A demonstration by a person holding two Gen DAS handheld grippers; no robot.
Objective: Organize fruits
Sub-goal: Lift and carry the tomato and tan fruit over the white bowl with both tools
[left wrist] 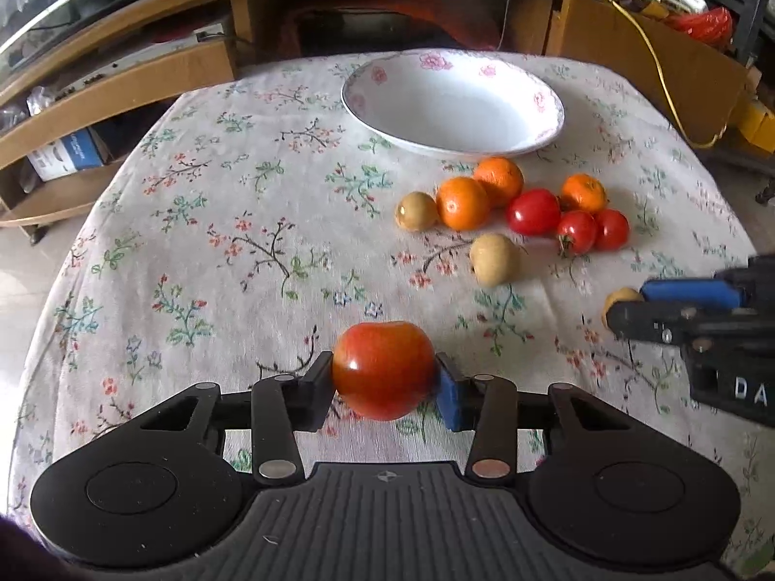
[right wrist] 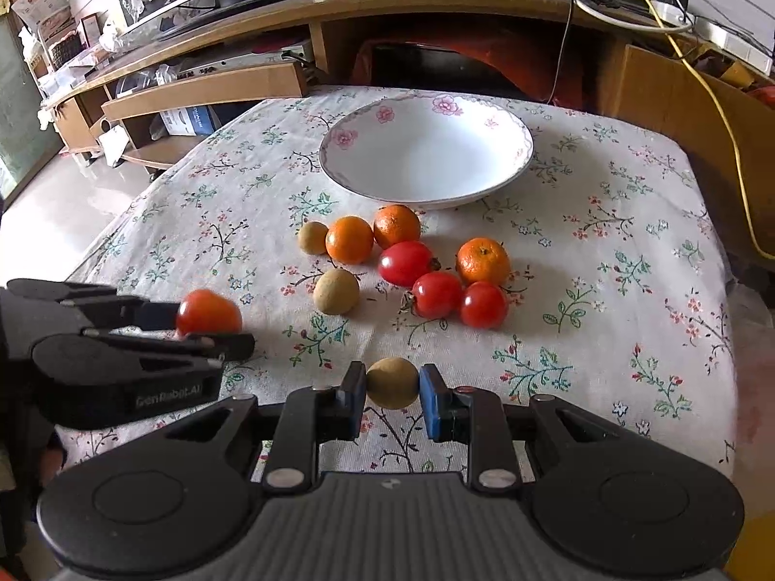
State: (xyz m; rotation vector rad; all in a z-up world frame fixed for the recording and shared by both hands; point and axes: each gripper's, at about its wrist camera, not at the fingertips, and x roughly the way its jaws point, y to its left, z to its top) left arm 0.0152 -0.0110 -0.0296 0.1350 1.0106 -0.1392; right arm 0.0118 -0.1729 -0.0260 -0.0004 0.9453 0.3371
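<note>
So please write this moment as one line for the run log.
left gripper: shut on tomato | right gripper: shut on small tan fruit | bowl: empty | other fruits: on table

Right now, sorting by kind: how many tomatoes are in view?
4. One tomato is in the left gripper; three tomatoes lie clustered on the table below the bowl.

Left tool (left wrist: 385,380) grips a tomato (left wrist: 383,369) above the tablecloth (left wrist: 218,252).
</note>
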